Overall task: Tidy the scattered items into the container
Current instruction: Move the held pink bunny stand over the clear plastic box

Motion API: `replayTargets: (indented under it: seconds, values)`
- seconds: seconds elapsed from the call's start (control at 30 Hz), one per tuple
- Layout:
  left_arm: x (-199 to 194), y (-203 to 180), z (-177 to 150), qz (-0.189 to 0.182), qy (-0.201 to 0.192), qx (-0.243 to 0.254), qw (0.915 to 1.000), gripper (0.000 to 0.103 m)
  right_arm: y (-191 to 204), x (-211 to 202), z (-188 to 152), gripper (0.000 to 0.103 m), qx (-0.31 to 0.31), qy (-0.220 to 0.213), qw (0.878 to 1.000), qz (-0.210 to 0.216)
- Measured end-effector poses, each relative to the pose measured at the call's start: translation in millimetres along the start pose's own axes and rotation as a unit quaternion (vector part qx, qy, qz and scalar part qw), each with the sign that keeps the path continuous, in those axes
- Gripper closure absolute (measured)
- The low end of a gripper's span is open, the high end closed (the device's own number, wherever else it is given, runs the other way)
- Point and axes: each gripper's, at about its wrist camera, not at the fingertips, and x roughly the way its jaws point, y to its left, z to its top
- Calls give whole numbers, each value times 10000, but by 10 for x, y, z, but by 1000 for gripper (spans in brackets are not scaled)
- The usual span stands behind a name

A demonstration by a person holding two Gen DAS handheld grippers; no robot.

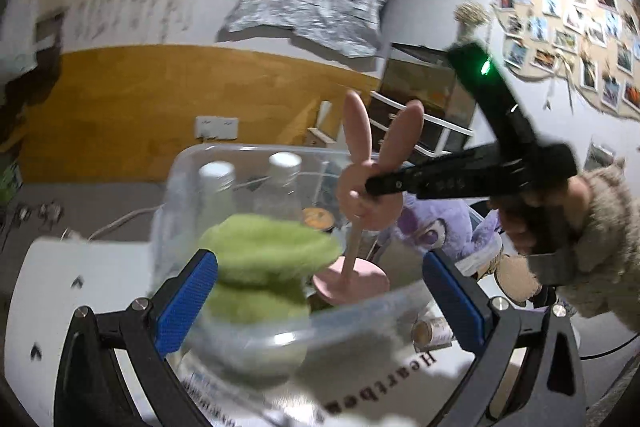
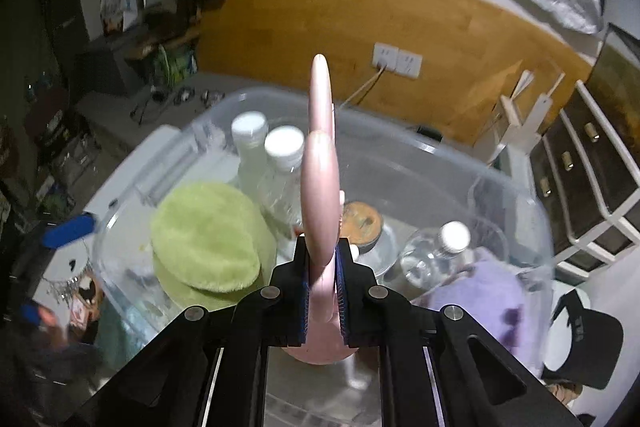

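Your left gripper (image 1: 320, 291) gapes wide, released, the fuzzy green plush hat (image 1: 264, 267) sitting inside the clear plastic storage bin (image 2: 400, 151). Your right gripper (image 2: 323, 267) pinches the smooth pink bunny-eared stand (image 2: 320, 167) above the bin.

Both wrist views close, angled down, sharing the clear bin (image 1: 248, 163), opposite sides.

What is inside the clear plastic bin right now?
The clear bin holds a green plush, white-capped bottles, a brown-lidded jar, a purple plush. The pink bunny stand in the right claw covers the middle.
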Motion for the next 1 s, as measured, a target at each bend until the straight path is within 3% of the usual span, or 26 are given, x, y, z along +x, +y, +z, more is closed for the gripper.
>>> replayTargets:
  seconds: [0.23,0.77,1.0]
  values:
    - [-239,175,-195,319,19,-421,9986,0,63,236,-5,90,129,246,9995,-155]
    - [-292,269,-351,410,-19,-898,9951,0,132,569,2,90,904,207,9943,-519]
    - [-282,264,-396,347,34,-993,9944,0,79,664,-44,90,1151,776,9899,-288]
